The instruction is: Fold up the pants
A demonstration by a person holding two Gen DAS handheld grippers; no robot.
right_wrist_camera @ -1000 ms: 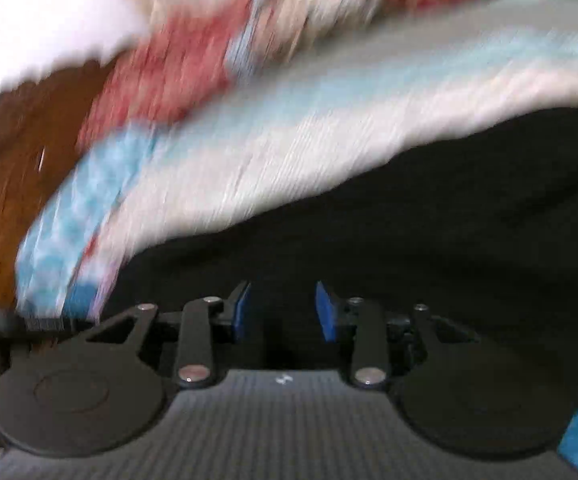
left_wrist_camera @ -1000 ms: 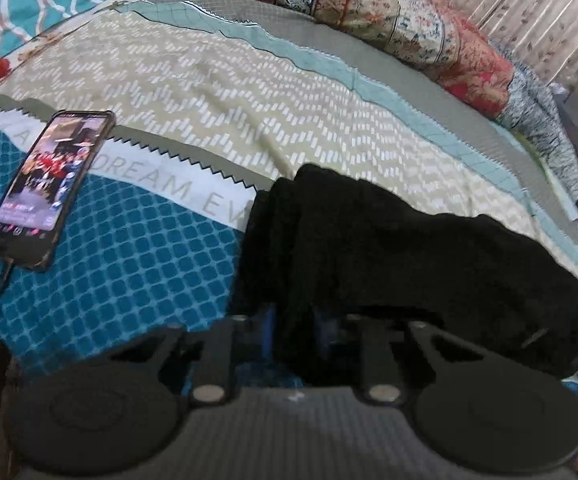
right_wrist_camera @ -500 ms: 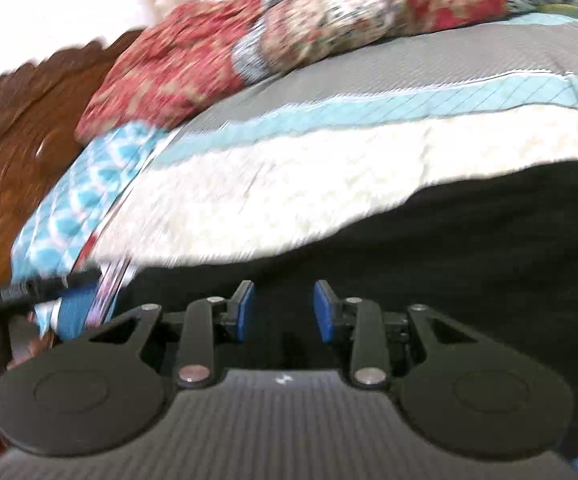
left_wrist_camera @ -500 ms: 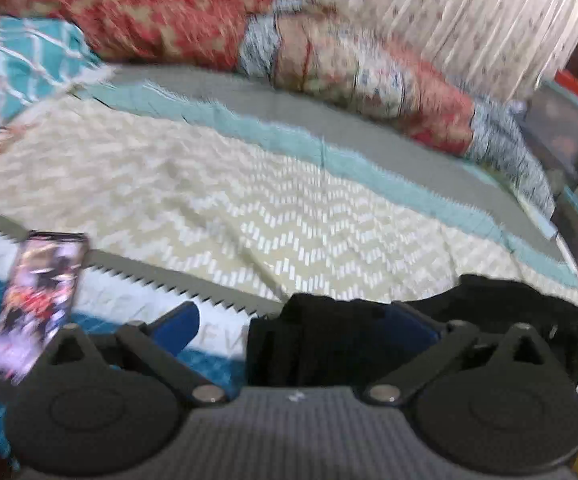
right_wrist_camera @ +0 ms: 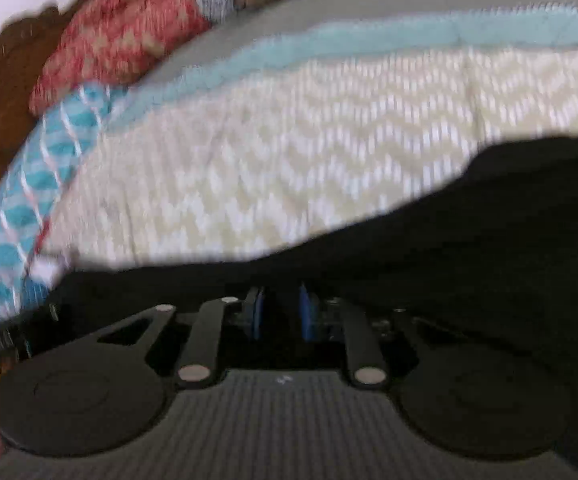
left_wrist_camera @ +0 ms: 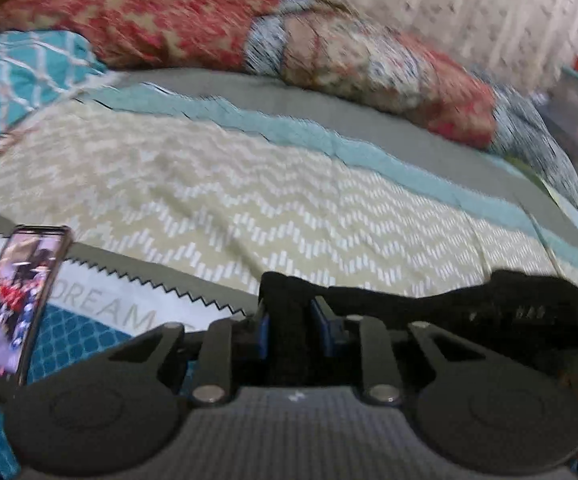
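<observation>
Blue pads [left_wrist_camera: 264, 330] of left gripper [left_wrist_camera: 289, 328] closing, clamped on a fold of black pants [left_wrist_camera: 429, 312]; half a second earlier spread wide. Right gripper [right_wrist_camera: 281, 312] pads [right_wrist_camera: 304, 316] closing narrow over the pants [right_wrist_camera: 489, 240]; contact not discernible through blur. Pants bunched along near edge of bedspread [left_wrist_camera: 249, 192], stretched between both grippers. Phone [left_wrist_camera: 13, 304] at left, apart from cloth. Open chevron surface beyond, bounded by pillows [left_wrist_camera: 329, 52].

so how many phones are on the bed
1. The phone lies at the left of the left wrist view, screen lit, on the bedspread. None shows in the right wrist view; the pants could hide more.
</observation>
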